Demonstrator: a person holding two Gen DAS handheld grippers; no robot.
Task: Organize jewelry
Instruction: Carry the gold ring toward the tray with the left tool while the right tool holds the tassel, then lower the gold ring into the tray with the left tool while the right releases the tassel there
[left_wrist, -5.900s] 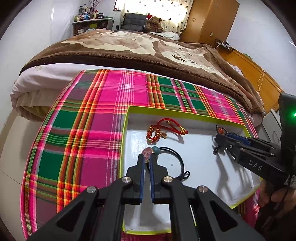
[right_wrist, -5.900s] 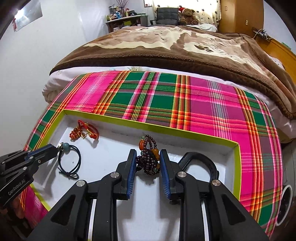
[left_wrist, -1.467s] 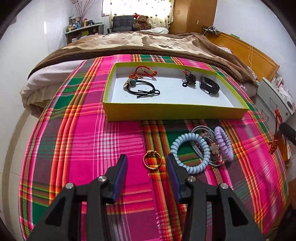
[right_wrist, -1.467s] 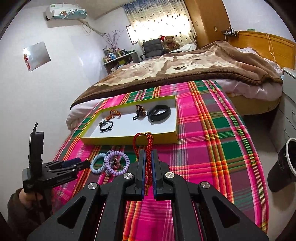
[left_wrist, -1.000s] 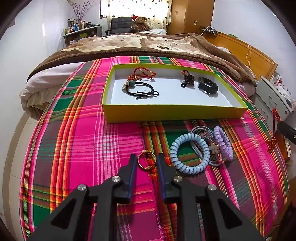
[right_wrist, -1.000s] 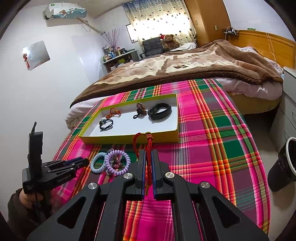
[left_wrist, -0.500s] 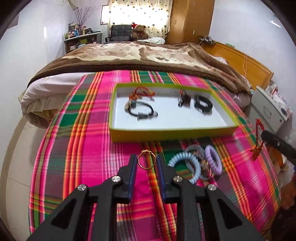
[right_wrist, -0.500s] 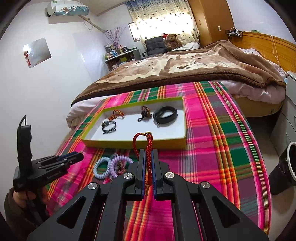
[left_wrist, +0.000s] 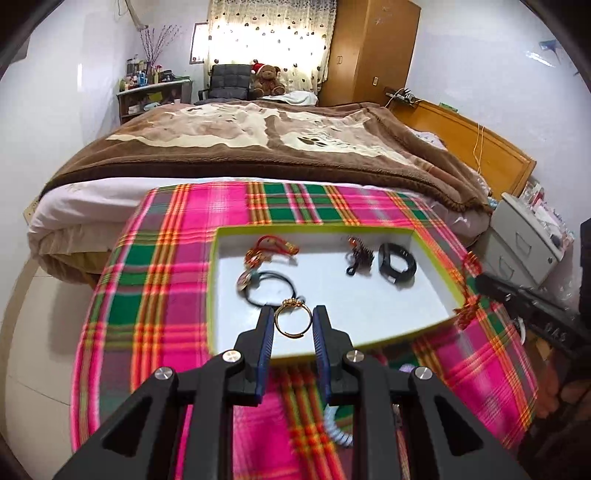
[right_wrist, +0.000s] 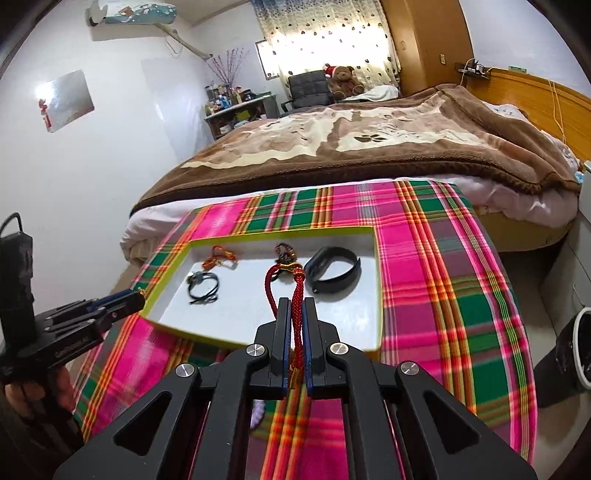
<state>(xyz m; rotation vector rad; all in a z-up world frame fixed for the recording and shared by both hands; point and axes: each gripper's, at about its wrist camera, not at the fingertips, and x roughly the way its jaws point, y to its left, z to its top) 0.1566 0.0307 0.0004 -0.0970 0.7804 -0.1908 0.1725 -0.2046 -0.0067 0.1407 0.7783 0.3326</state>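
My left gripper (left_wrist: 291, 319) is shut on a gold ring (left_wrist: 290, 320), held in the air over the near edge of the yellow-rimmed white tray (left_wrist: 434, 254). My right gripper (right_wrist: 294, 308) is shut on a red cord bracelet (right_wrist: 297, 291), its loop standing above the fingers, above the tray's (right_wrist: 379, 280) near right part. In the tray lie a red string bracelet (left_wrist: 271, 247), a black cord with a bead (left_wrist: 267, 286), a dark beaded bracelet (left_wrist: 357, 254) and a black band (left_wrist: 397, 260). The right gripper (left_wrist: 480, 282) also shows at the right edge of the left wrist view.
The tray rests on a pink, green and orange plaid cloth (left_wrist: 155, 295) at the foot of a bed with a brown blanket (left_wrist: 258, 147). Coiled hair ties (left_wrist: 338, 432) lie on the cloth below my left gripper. A grey drawer unit (left_wrist: 524, 243) stands to the right.
Both grippers have risen and moved forward toward the tray with their loads. The gold ring now hangs over the tray's near edge, and the hair ties have slipped below the left fingers.
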